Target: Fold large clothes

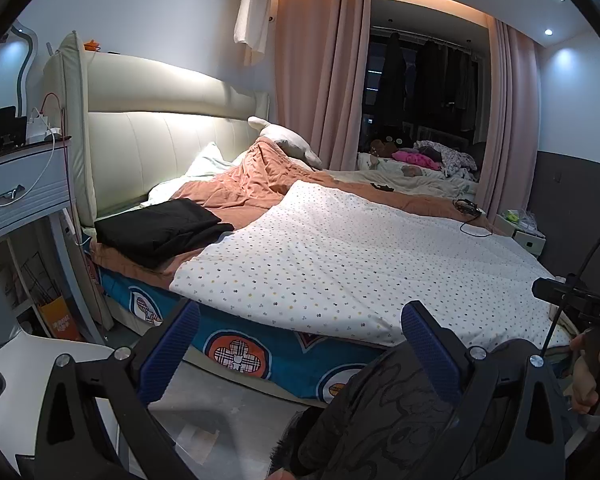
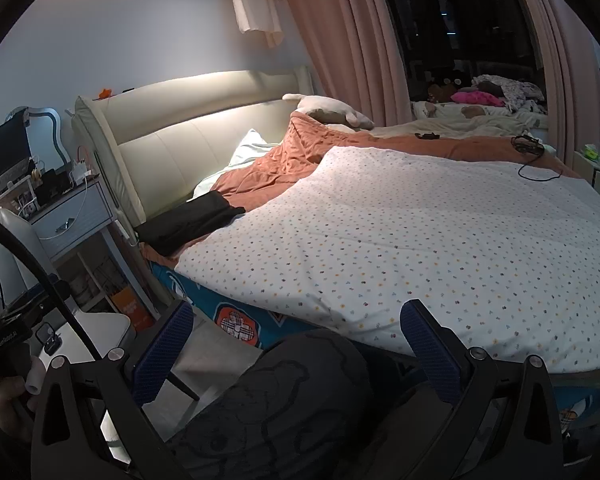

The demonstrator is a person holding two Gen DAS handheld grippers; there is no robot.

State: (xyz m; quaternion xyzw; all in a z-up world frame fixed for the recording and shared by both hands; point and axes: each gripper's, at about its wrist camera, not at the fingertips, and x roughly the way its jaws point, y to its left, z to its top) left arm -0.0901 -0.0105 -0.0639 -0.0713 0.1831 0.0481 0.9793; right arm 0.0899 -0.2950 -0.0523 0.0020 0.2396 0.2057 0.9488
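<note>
A black folded garment lies on the orange blanket at the bed's near left corner; it also shows in the right wrist view. My left gripper is open and empty, held off the bed's near edge above the floor. My right gripper is open and empty too, at the same edge. A dark patterned cloth, seemingly on the person's leg, sits low between the fingers in both views. The right gripper's body shows at the left view's right edge.
A white dotted quilt covers most of the bed over an orange blanket. A nightstand stands left of the headboard. Black cables lie on the far side. Pink curtains and a clothes pile are behind.
</note>
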